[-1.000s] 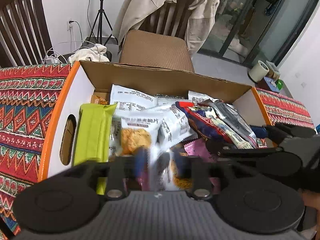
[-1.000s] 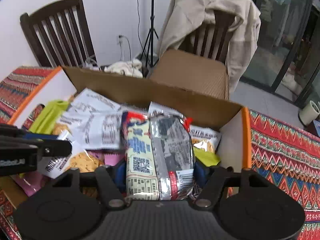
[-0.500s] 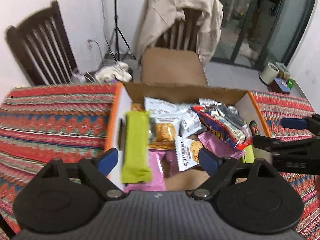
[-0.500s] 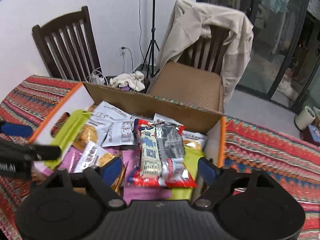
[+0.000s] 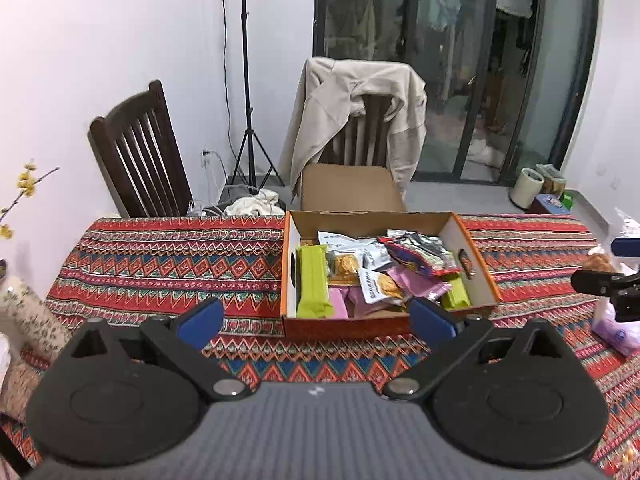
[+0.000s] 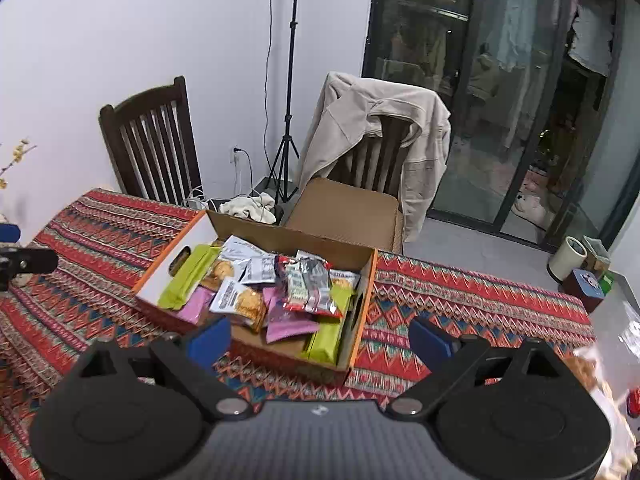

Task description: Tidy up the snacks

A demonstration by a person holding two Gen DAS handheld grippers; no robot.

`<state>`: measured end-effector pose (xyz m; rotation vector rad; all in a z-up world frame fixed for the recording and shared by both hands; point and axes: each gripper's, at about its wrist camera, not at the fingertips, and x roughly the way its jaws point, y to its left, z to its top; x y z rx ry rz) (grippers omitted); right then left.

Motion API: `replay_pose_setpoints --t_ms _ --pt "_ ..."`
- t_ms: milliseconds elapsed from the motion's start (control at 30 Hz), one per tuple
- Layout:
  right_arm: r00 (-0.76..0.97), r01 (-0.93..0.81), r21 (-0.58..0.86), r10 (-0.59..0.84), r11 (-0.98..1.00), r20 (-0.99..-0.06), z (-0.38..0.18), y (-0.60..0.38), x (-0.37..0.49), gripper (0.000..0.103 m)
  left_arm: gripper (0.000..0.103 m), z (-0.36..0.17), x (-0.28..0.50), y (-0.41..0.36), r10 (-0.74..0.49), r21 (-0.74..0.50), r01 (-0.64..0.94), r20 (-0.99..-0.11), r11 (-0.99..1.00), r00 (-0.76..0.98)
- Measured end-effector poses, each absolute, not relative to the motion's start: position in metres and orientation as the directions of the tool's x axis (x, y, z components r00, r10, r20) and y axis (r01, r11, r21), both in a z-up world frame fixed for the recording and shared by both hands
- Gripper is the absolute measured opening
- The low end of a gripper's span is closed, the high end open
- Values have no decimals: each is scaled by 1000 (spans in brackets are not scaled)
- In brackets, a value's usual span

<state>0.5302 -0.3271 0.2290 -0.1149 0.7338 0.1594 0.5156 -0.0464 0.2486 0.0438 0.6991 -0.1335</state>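
An open cardboard box (image 5: 478,276) with orange edges sits on the patterned tablecloth, also in the right wrist view (image 6: 364,300). It holds several snack packets: a green bar (image 5: 313,282), a biscuit pack (image 5: 376,286), a red and silver pack (image 5: 422,256), pink packs (image 6: 286,322). My left gripper (image 5: 316,322) is open and empty, held back above the table in front of the box. My right gripper (image 6: 320,340) is open and empty, also back from the box. The right gripper's finger (image 5: 600,282) shows at the left view's right edge.
Two wooden chairs stand behind the table, one (image 5: 360,132) draped with a beige jacket. A tripod (image 5: 248,120) stands by the wall. Plastic bags with more snacks (image 6: 612,360) lie on the table's right side. A vase with flowers (image 5: 24,320) is at the left.
Both grippers released their snack packs into the box, opened, and pulled back and up away from it. The box now looks much smaller in both views.
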Motion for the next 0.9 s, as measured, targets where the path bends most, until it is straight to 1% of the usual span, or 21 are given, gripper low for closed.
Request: replay_pose_setpoints --t_ms 133,167,233,367,567,667,767,833,900 --pt "769 -182 -32 122 983 -628 232 -324 481 96 103 248 458 -45 -113 21 153 -574 988 811" --pt "784 -182 -28 128 983 -608 231 -323 465 97 103 245 445 -45 -110 34 155 -556 987 824" --pt "813 -178 -17 138 984 -565 226 -323 437 102 103 235 416 -48 -94 72 151 -510 986 855" --pt "868 -182 -9 156 983 -472 203 -321 370 103 103 206 355 -43 -93 110 147 -394 983 914" --pt "922 -140 -23 122 990 -368 152 -320 273 103 103 142 260 -23 -87 81 116 -295 990 952" --pt "940 -106 -60 80 993 -333 122 -317 228 103 103 109 209 -9 -72 48 89 -278 995 958" --pt "950 -94 -51 74 994 -305 95 -314 186 103 103 80 171 0 -62 15 70 -304 997 951" --pt "951 -82 -26 71 996 -303 75 -310 159 103 103 64 148 2 -39 19 48 -321 999 946" --pt "953 -76 -44 59 996 -296 54 -301 135 103 103 52 123 4 -12 27 21 -314 999 949"
